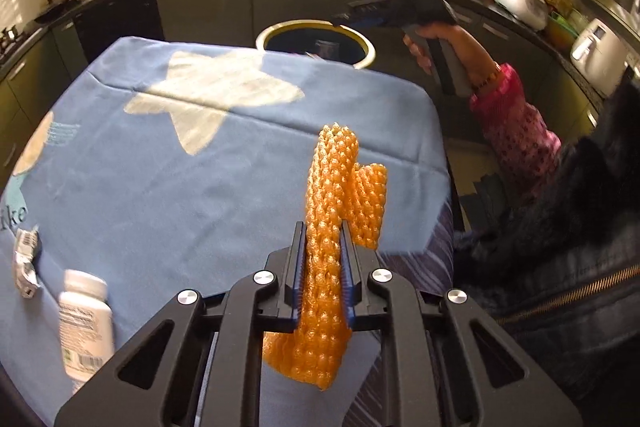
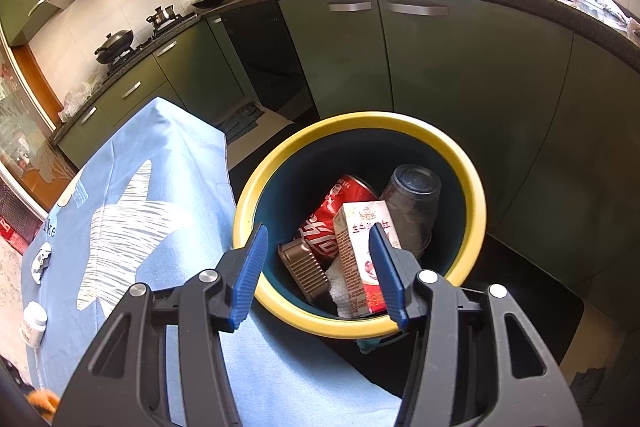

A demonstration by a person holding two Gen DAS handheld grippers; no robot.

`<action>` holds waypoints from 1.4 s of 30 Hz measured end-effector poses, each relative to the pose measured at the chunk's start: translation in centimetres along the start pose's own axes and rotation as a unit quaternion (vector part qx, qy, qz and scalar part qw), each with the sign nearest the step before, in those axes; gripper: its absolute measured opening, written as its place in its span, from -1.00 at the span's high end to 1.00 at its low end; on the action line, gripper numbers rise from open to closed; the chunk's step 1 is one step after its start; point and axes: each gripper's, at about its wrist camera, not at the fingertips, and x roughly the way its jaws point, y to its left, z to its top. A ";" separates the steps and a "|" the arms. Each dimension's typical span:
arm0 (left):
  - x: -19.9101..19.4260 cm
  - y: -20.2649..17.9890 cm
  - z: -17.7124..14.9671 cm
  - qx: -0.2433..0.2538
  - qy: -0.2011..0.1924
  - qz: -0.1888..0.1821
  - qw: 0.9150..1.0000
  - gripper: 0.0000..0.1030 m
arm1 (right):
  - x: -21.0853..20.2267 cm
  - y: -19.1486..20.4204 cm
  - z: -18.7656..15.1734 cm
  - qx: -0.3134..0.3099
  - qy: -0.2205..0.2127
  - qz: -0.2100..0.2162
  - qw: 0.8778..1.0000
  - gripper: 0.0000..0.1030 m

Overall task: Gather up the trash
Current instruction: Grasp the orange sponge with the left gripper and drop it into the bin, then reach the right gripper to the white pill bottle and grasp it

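My left gripper (image 1: 323,231) is shut on a strip of orange bubble wrap (image 1: 340,179), which stands up between the pads above the blue tablecloth (image 1: 160,167). A white pill bottle (image 1: 86,327) and a crumpled silver wrapper (image 1: 26,259) lie on the cloth at the left. My right gripper (image 2: 319,233) hangs open and empty over a yellow-rimmed bin (image 2: 360,119) past the table's far edge. Inside the bin lie a red cola can (image 2: 332,211), a milk carton (image 2: 356,255), a clear cup (image 2: 416,199), a brown tray (image 2: 306,267) and white tissue.
Green kitchen cabinets (image 2: 460,75) curve behind the bin under a dark counter with a sink and a dish rack. A hand in a pink sleeve (image 1: 516,131) holds the right gripper's handle. A dark jacket (image 1: 560,247) fills the right side beside the table.
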 end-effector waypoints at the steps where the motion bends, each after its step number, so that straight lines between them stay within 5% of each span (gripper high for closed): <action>1: 0.0 0.1 0.7 -0.003 -0.005 0.006 1.000 0.70 | -0.3 -0.4 0.1 0.000 -0.004 -0.001 1.000 0.02; 6: 0.9 0.0 6.3 -0.015 -0.033 0.047 0.998 0.70 | -1.8 -2.9 0.8 0.006 -0.023 -0.010 1.000 0.02; 11: 4.8 0.0 13.9 -0.054 -0.043 0.044 0.997 0.69 | -2.8 -5.9 0.9 0.016 -0.035 -0.024 0.999 0.02; 22: 19.9 -1.4 28.0 -0.089 0.009 0.049 0.995 0.63 | -3.5 -11.6 -0.3 0.064 -0.034 -0.017 0.997 -0.05; 26: 24.2 -1.3 30.2 -0.094 0.028 0.067 0.993 0.53 | -3.2 -11.7 -0.5 0.064 -0.031 -0.008 0.997 -0.10; 30: 27.1 -0.9 31.6 -0.097 0.043 0.088 0.990 0.11 | -2.8 -11.5 -0.2 0.067 -0.029 -0.002 0.997 -0.19; 33: 27.5 -0.8 32.3 -0.101 0.037 0.097 0.989 -0.01 | -3.0 -11.4 -0.4 0.066 -0.032 -0.001 0.997 -0.22; 42: 18.4 -0.9 28.7 -0.117 -0.068 0.088 0.987 -0.06 | -3.7 -9.5 -0.2 0.045 -0.038 0.006 0.998 -0.26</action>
